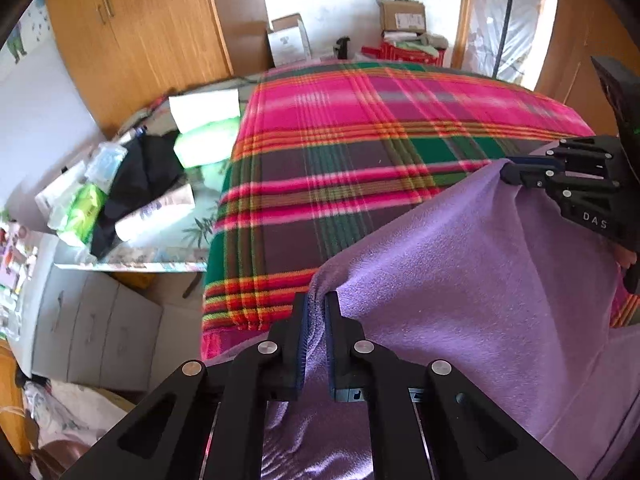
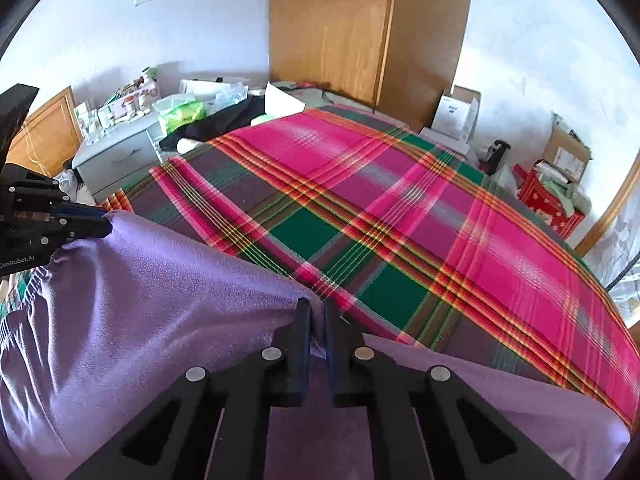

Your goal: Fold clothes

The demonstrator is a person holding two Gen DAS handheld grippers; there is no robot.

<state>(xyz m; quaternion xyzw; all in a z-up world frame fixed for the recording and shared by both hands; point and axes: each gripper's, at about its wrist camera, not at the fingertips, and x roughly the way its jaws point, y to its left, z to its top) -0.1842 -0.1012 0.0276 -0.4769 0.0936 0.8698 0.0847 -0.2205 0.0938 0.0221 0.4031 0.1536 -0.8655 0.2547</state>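
On top of a bed, a bright plaid blanket (image 2: 420, 208) is spread out flat. At the six o'clock side of the bed, a purple garment (image 1: 480, 264) is held up by two black grippers. One edge of the soft cloth is pinched by the left gripper (image 1: 316, 304), whose jaws are closed tight on a bunched fold. Another part of the same edge is pinched by the right gripper (image 2: 317, 308), and its jaws are closed on the cloth too. In the left wrist view, the right gripper is seen at three o'clock. Between the two grippers the cloth is pulled up into a ridge and hangs down toward six o'clock. A wooden wardrobe (image 2: 352, 32) is seen at twelve o'clock, past the bed.
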